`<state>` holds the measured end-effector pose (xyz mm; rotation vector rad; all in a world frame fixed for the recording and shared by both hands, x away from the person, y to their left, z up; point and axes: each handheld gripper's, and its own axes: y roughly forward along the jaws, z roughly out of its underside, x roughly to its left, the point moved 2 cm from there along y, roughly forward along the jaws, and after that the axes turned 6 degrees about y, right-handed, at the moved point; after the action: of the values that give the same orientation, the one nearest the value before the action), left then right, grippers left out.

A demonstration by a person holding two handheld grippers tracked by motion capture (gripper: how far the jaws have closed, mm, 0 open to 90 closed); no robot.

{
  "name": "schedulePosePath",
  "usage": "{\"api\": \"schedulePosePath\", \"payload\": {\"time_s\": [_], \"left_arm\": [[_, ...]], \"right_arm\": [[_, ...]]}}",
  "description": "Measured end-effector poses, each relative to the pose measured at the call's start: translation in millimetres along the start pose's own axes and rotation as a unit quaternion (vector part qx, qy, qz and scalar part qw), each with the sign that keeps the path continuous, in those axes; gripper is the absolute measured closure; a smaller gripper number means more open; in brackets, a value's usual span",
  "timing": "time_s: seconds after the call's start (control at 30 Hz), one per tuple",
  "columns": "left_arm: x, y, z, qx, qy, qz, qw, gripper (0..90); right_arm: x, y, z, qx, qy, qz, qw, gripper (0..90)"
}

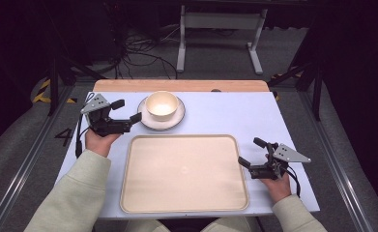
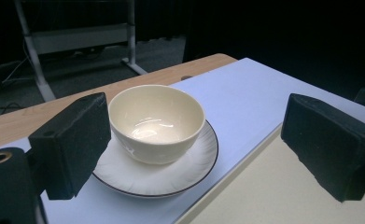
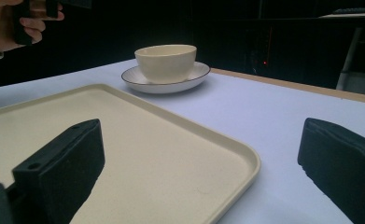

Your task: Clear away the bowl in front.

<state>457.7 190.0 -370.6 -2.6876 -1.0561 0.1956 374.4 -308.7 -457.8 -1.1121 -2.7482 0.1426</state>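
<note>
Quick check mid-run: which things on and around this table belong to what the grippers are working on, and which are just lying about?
In the job:
- bowl, sitting on the plate
- plate, next to the open left gripper
- tray, bare, beside the open right gripper

Just lying about:
- white metal stand on the floor beyond the table
- cables on the floor

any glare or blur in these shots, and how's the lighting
High view: table evenly lit, surroundings dark. Left gripper view: soft glare inside the bowl, near jaws slightly soft. Right gripper view: tray sharp, jaws blurred, background black.
</note>
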Motion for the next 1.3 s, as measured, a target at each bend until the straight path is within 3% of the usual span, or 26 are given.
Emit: {"api": "schedulePosePath", "payload": {"time_s": [0.63, 1.0, 1.3], "left_arm": [[15.4, 29.0, -16.9, 0.007, 0.005, -0.015, 0.9999, 8.5], [21.3, 38.9, -23.7, 0.011, -0.006, -0.014, 0.9998, 10.7], [31.7, 51.7, -31.1, 0.035, -0.024, -0.023, 0.9988, 6.5]], "right_arm": [[0.2, -0.1, 0.0, -0.001, 0.001, -0.001, 1.0, 0.8], [0.1, -0.5, 0.0, -0.003, 0.001, -0.002, 1.0, 0.8], [0.3, -1.0, 0.0, -0.002, 0.002, -0.002, 1.0, 0.8]]}}
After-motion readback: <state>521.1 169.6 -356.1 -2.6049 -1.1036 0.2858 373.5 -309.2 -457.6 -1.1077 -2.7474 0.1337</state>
